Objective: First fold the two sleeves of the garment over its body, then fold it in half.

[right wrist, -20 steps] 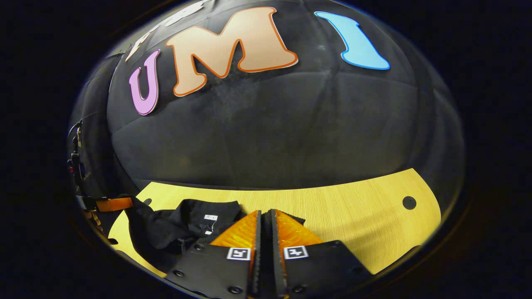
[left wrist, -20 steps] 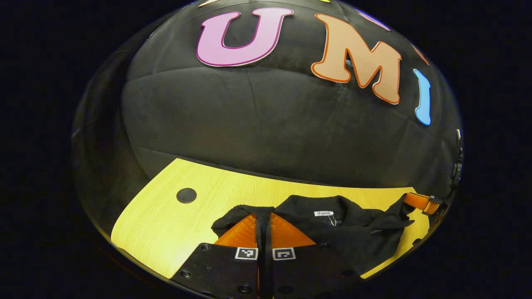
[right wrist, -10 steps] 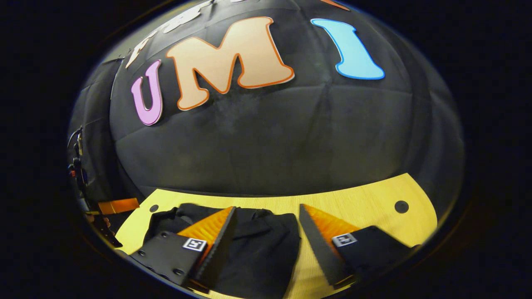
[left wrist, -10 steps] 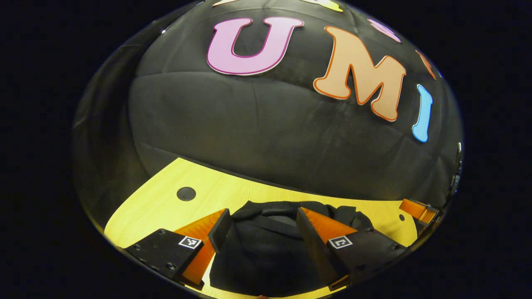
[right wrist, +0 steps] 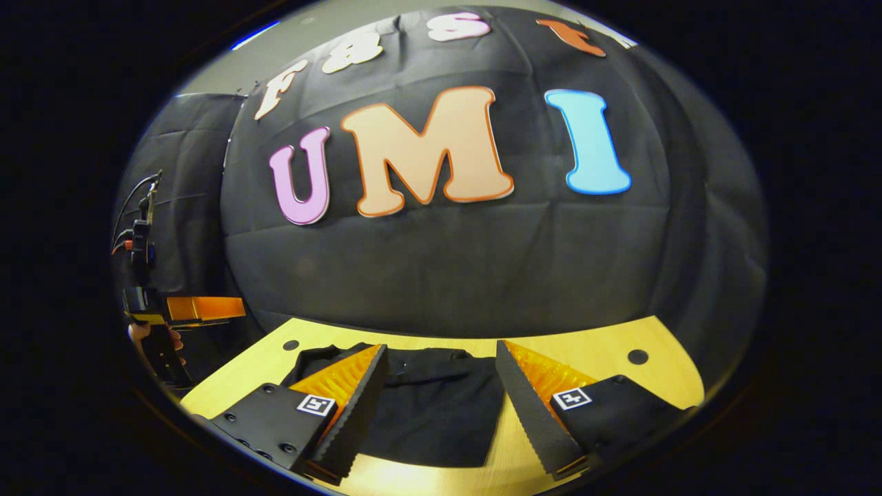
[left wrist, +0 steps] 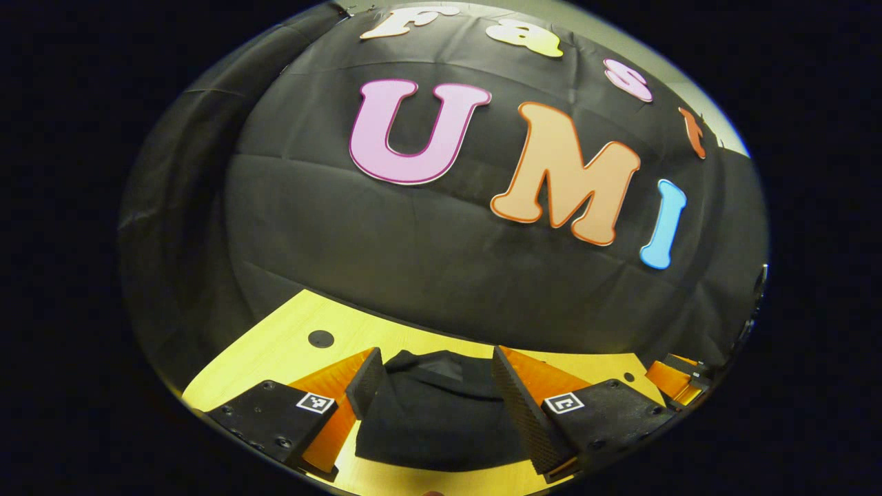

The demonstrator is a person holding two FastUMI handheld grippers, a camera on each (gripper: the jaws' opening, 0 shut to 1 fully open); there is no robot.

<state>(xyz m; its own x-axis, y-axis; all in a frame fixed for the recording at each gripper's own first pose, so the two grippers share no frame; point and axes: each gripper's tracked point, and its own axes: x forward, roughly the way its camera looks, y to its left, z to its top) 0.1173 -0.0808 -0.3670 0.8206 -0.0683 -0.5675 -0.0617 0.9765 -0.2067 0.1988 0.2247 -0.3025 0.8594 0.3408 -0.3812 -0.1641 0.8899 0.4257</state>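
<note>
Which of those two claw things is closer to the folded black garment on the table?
Left, narrowly, I'd judge. The left gripper hangs open with the black garment centred between its jaws; the right gripper, also open, has it off toward its left jaw.

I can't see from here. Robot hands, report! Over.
Left gripper open, right gripper open. Shirt lies folded on table. Nothing in the way.
</note>
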